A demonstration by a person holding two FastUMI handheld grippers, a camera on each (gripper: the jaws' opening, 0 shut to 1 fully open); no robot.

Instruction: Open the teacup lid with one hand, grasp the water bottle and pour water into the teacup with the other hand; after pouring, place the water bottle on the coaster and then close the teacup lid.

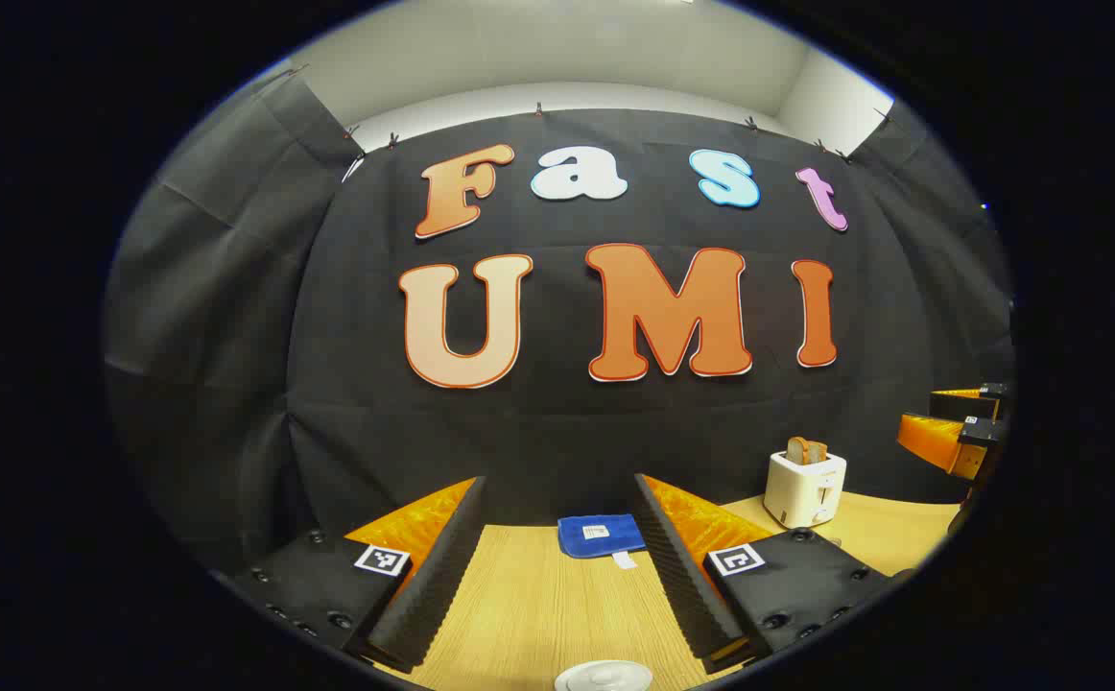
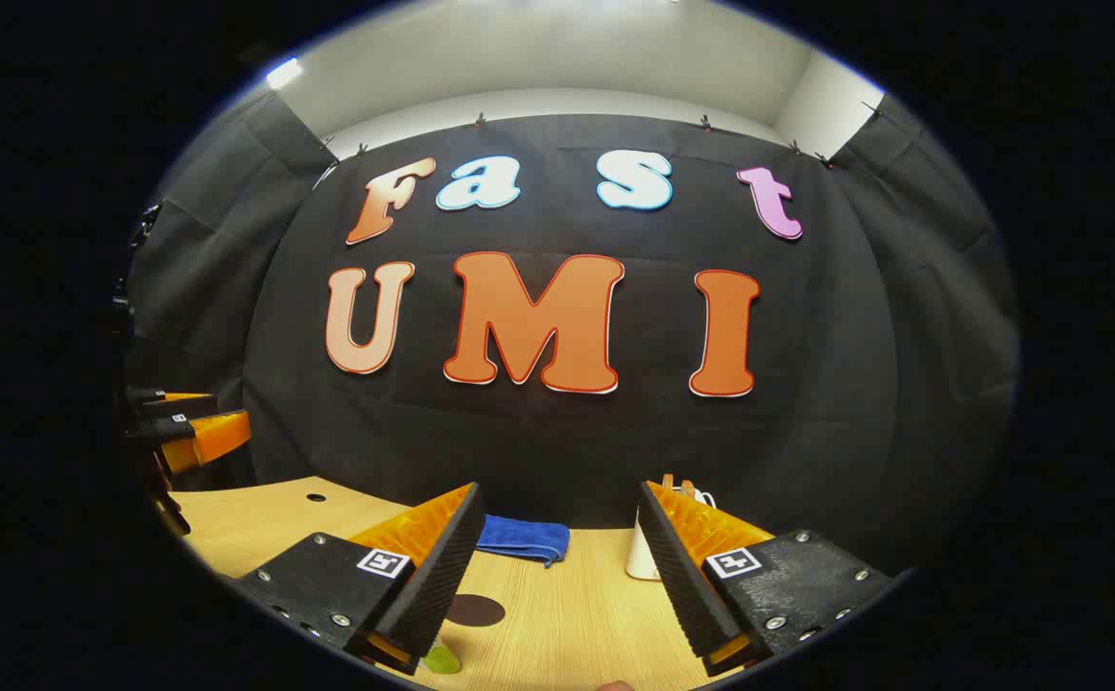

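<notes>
Teacup lid [image 1: 604, 676] sits near, just below the spread left gripper [image 1: 557, 576]; it looks hard, smooth and breakable, so pinch its central knob. Right gripper [image 2: 557, 576] also hangs spread over the table [image 2: 557, 614], coaster [image 2: 476, 609] near its left finger.

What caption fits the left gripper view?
Open left tongs above light wooden table, framing folded blue cloth; white toaster beyond.
</notes>
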